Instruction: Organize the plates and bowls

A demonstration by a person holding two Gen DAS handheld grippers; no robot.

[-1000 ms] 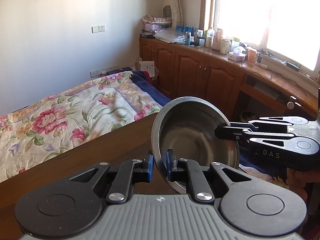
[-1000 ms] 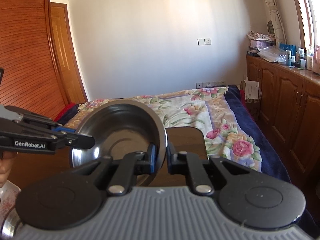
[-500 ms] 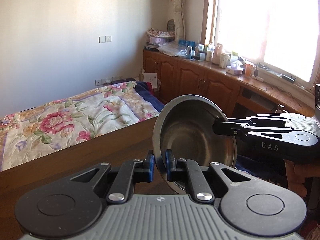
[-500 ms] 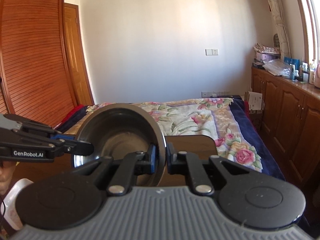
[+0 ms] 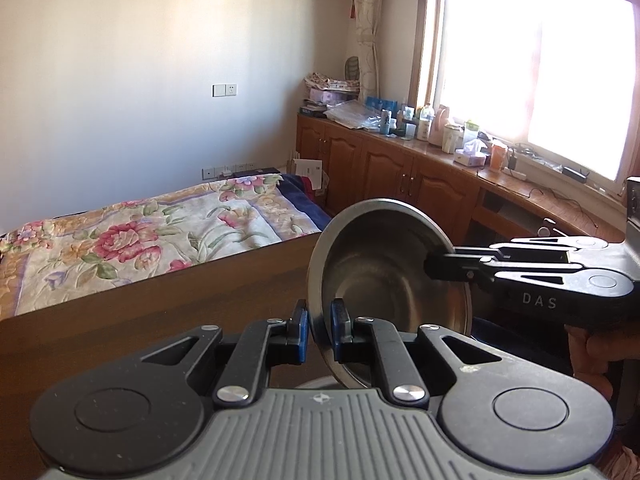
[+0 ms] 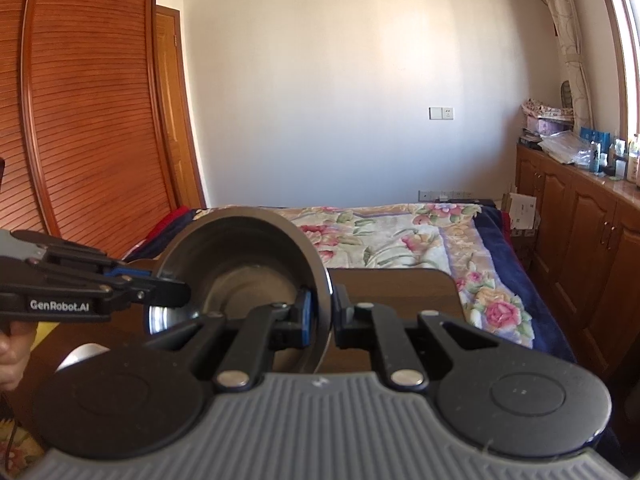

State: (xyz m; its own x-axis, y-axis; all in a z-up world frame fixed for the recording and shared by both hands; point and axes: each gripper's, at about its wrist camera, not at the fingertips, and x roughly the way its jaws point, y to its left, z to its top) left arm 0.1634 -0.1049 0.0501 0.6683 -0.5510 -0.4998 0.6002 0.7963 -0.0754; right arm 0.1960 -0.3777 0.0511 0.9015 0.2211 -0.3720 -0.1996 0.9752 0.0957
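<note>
A stainless steel bowl (image 5: 384,280) hangs tilted on its side above the dark wooden table (image 5: 160,320), its hollow facing both cameras. My left gripper (image 5: 319,320) is shut on the bowl's near rim, one blue pad on each side of the metal. From the right, my right gripper (image 5: 436,268) clamps the opposite rim. In the right wrist view the same bowl (image 6: 240,264) fills the centre. There my right gripper (image 6: 322,312) is shut on its right rim. My left gripper (image 6: 176,294) grips the left rim, with a hand behind it.
A bed with a floral quilt (image 5: 140,240) lies just beyond the table. Wooden cabinets (image 5: 400,168) topped with bottles and boxes run under the bright window. A slatted wardrobe (image 6: 80,120) stands at the left. A pale round object (image 6: 80,356) sits low beside the bowl.
Both grippers have carried the bowl upward and sideways together. More wall and less bed show now. The two grips on the rim are unchanged.
</note>
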